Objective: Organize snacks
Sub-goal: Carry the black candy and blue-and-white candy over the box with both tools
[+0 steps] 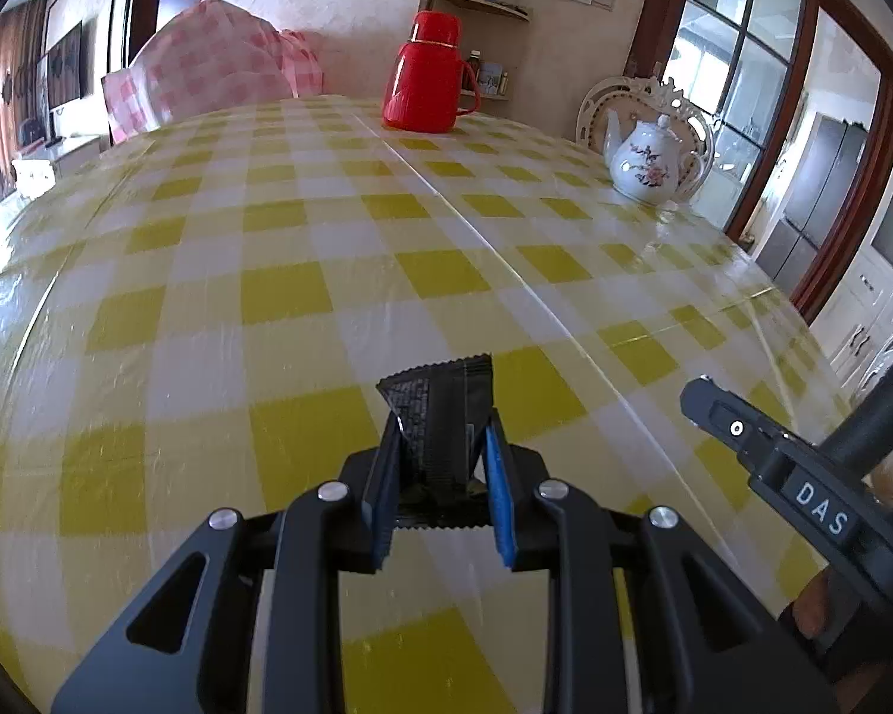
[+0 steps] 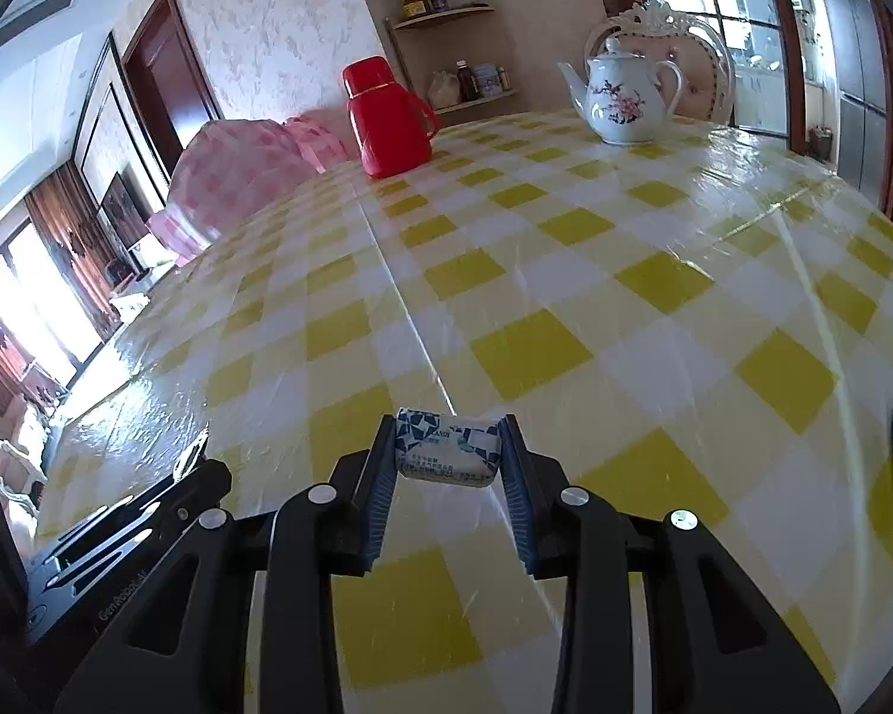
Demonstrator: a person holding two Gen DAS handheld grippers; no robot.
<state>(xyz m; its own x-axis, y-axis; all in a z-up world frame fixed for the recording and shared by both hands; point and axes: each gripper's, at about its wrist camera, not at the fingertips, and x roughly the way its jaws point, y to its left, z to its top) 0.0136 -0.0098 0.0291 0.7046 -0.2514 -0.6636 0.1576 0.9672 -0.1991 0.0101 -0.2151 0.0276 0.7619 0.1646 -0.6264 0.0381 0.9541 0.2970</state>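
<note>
My left gripper [image 1: 443,434] is shut on a black snack packet [image 1: 437,416], which stands up between the blue pads above the yellow checked tablecloth [image 1: 280,297]. In the right wrist view my right gripper [image 2: 448,443] is shut on a small blue-and-white wrapped candy [image 2: 448,446], pinched crosswise at the fingertips over the same tablecloth [image 2: 565,309]. The right gripper's black body [image 1: 803,476] shows at the lower right of the left wrist view, and the left gripper's body [image 2: 119,541] shows at the lower left of the right wrist view.
A red thermos jug [image 1: 431,74] stands at the far side of the table. A white flowered teapot [image 1: 649,163] sits at the far right, with a white ornate chair [image 1: 678,101] behind it. A pink checked cushion [image 1: 208,65] lies beyond the far left edge.
</note>
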